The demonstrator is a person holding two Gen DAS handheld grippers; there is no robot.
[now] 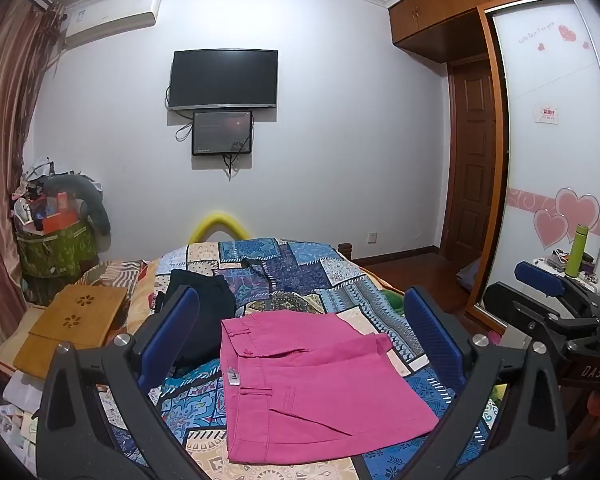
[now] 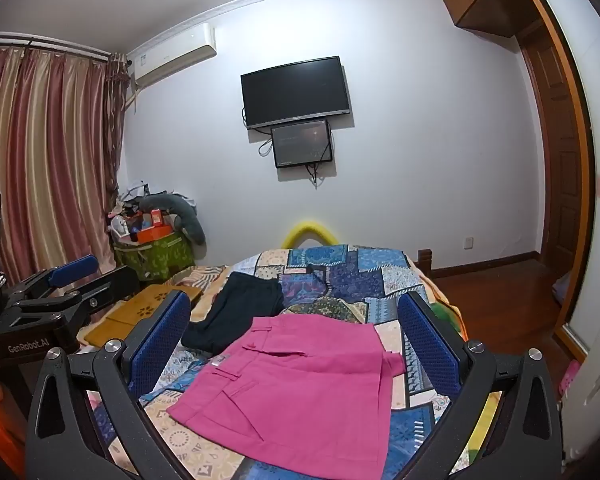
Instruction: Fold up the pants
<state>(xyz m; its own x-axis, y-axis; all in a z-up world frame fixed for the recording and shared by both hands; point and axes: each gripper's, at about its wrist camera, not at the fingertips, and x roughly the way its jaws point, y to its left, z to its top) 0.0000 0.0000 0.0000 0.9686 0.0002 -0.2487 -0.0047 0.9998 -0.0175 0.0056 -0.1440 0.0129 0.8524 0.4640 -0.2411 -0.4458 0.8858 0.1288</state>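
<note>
Pink pants (image 1: 320, 392) lie folded flat on the patterned bed cover (image 1: 300, 272), waistband to the left. They also show in the right wrist view (image 2: 300, 384). My left gripper (image 1: 300, 344) is open and empty, held above the pants. My right gripper (image 2: 296, 344) is open and empty too, above the pants. The right gripper also shows at the right edge of the left wrist view (image 1: 548, 304). The left gripper shows at the left of the right wrist view (image 2: 60, 288). A dark folded garment (image 1: 204, 304) lies behind the pink pants, also in the right wrist view (image 2: 236, 312).
A wooden lap tray (image 1: 72, 324) rests at the bed's left side. A green basket (image 1: 56, 248) full of things stands in the corner by the curtain (image 2: 40, 152). A wardrobe with heart stickers (image 1: 560, 160) and a green bottle (image 1: 578, 248) are on the right.
</note>
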